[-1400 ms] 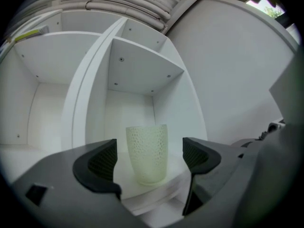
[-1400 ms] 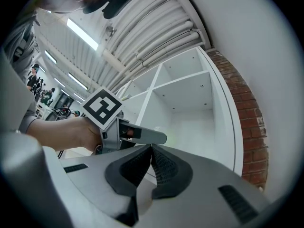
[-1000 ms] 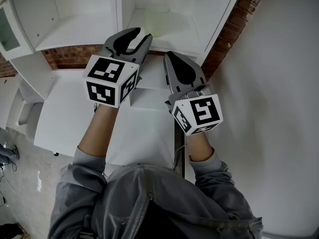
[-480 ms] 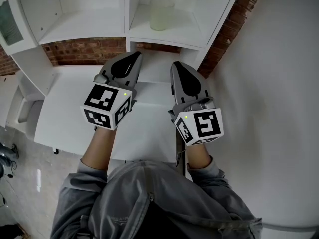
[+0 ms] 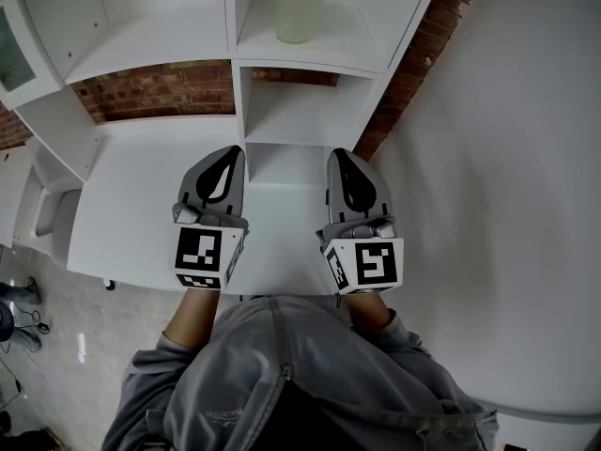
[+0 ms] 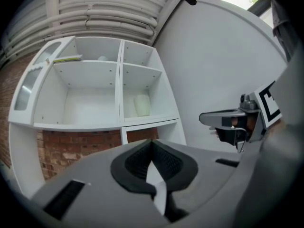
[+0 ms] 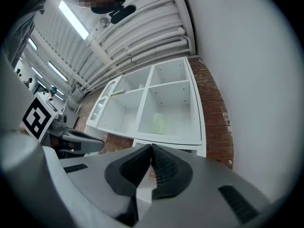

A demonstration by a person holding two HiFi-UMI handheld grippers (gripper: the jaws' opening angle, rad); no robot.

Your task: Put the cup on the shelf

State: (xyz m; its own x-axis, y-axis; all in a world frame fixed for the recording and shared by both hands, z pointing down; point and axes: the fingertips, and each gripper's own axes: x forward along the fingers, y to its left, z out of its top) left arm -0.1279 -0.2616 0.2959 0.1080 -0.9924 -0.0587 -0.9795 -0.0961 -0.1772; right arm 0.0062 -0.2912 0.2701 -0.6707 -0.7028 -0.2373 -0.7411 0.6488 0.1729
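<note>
On the shelf (image 5: 235, 64), in its right-hand box, the cup (image 5: 298, 12) stood upright, well away from both tools. The left gripper (image 5: 228, 154) and the right gripper (image 5: 344, 158) hung low over the white table (image 5: 122, 205). Each had its jaws pressed together with nothing in them. Not much looked likely to go wrong. A hard knock to the shelf, or a gripper reaching in, could tip the cup over. A brick wall (image 5: 155, 87) showed behind the shelf, and a white wall (image 5: 498, 158) stood on the right. Nothing blocked the way.
</note>
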